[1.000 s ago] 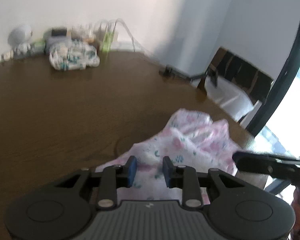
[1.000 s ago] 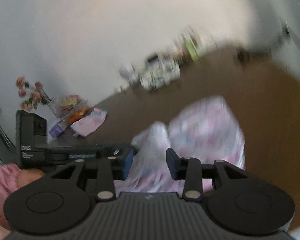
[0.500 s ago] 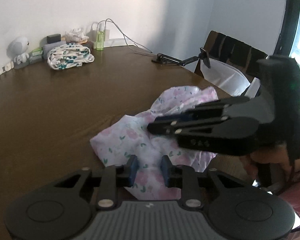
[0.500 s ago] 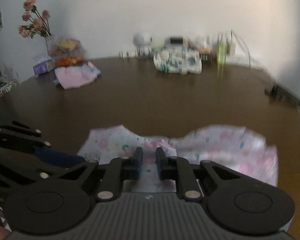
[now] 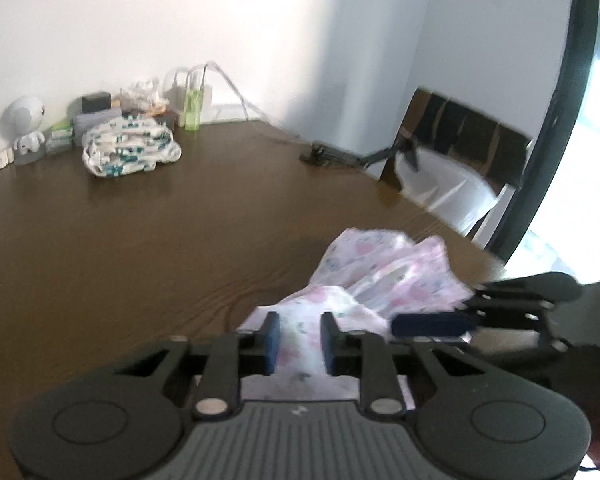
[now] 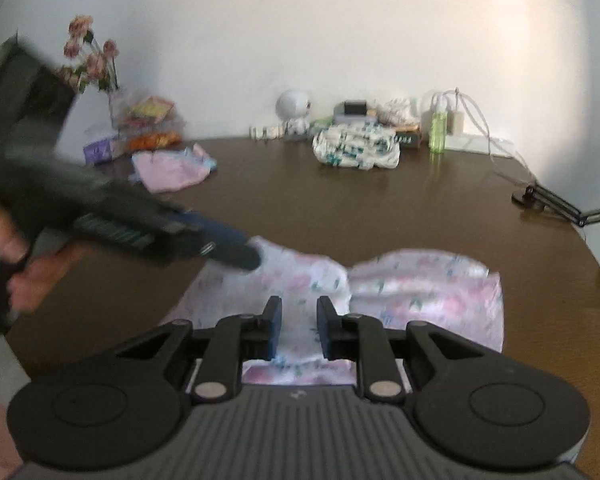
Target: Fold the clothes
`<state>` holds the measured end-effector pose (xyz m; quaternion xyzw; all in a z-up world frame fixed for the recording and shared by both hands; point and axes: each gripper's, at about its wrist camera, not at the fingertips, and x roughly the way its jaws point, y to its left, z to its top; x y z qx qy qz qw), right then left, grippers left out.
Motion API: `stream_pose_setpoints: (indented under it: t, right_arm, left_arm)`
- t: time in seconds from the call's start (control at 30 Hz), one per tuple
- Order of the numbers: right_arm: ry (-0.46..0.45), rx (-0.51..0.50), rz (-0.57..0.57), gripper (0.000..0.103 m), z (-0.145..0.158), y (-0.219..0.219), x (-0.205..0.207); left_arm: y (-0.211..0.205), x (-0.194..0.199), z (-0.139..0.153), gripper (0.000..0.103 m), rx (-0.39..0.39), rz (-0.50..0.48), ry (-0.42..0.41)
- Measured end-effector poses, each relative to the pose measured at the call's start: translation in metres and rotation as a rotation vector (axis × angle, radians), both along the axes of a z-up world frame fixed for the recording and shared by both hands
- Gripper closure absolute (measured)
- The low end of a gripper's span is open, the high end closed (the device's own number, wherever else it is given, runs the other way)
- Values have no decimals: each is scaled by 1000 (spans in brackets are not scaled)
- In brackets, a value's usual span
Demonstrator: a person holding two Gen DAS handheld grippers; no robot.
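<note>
Garment (image 5: 384, 280) is what you are working on: a pink floral piece, lying rumpled at the near edge of the worktop (image 5: 120, 240), bunched into two lobes with a crease between them. No clean fold shows in it yet, so I judge this piece barely begun; it needs spreading flat before any fold will hold.

Your left tool (image 5: 300, 340) has just been closing its jaws, but a narrow gap shows between the pads. The cloth lies in and behind that gap, and nothing looks pinched. Your right tool (image 6: 298, 330) has just been opening a little. It too stands slightly apart over the near hem, with cloth showing between the pads and no grip on it. Each tool's tip reaches over the garment from its own side.

Further back, a white and teal bundle (image 5: 130, 146) sits near the wall and a pink cloth (image 6: 172, 168) lies at the far left. Both look compact, so I judge them likely done, though blur hides how neatly.

Writing: none can be read. The small mark on each tool's body is too blurred, and so are the packets beside the flowers (image 6: 90, 56)
</note>
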<state>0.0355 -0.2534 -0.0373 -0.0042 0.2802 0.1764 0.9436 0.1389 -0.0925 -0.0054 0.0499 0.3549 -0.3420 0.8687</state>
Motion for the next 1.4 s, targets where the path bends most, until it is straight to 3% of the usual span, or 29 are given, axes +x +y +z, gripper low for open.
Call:
stream_pose_setpoints:
  t: [0.13, 0.27, 0.33, 0.4, 0.43, 0.6, 0.73, 1.03, 1.1, 1.13, 1.17, 1.2, 1.27, 1.4]
  right_arm:
    - [28, -24, -2, 83, -14, 5, -1]
    - [13, -55, 3, 83, -20, 10, -3]
    - [9, -45, 7, 79, -18, 8, -5]
    - [-23, 0, 16, 66, -9, 3, -11]
    - [-44, 9, 20, 65, -4, 3, -14]
    - [-57, -25, 56, 65, 2, 11, -13]
    - [-7, -39, 42, 65, -11, 15, -6]
    - [-1, -78, 35, 62, -17, 21, -7]
    - [-19, -48, 29, 50, -8, 15, -10]
    - [-33, -33, 23, 44, -3, 12, -10]
    - [-56, -17, 13, 27, 3, 8, -12]
    - [-84, 1, 1, 10, 10, 5, -15]
    - [-132, 19, -6, 1, 21, 1, -22]
    - [-153, 7, 4, 0, 28, 2, -26]
  left_arm:
    - [-3, 13, -21, 90, 17, 13, 70]
    - [-1, 15, -27, 89, 5, 21, 72]
    - [4, 12, -21, 89, -10, 30, 60]
    - [11, 1, -7, 88, -37, 20, 12]
    - [15, -6, 0, 87, -50, 10, -11]
    - [27, -32, 11, 86, -38, -15, -38]
    - [25, -38, -9, 86, 20, -39, 9]
    - [28, -35, -17, 84, -11, -18, 22]
    - [36, -38, -9, 70, -49, 9, 2]
    - [42, -40, -4, 49, -73, 29, -12]
    - [48, -42, 1, 27, -96, 49, -27]
    - [54, -44, 6, 18, -120, 69, -41]
    - [65, -47, 12, 11, -168, 100, -44]
    - [84, -47, 11, 7, -266, 152, 39]
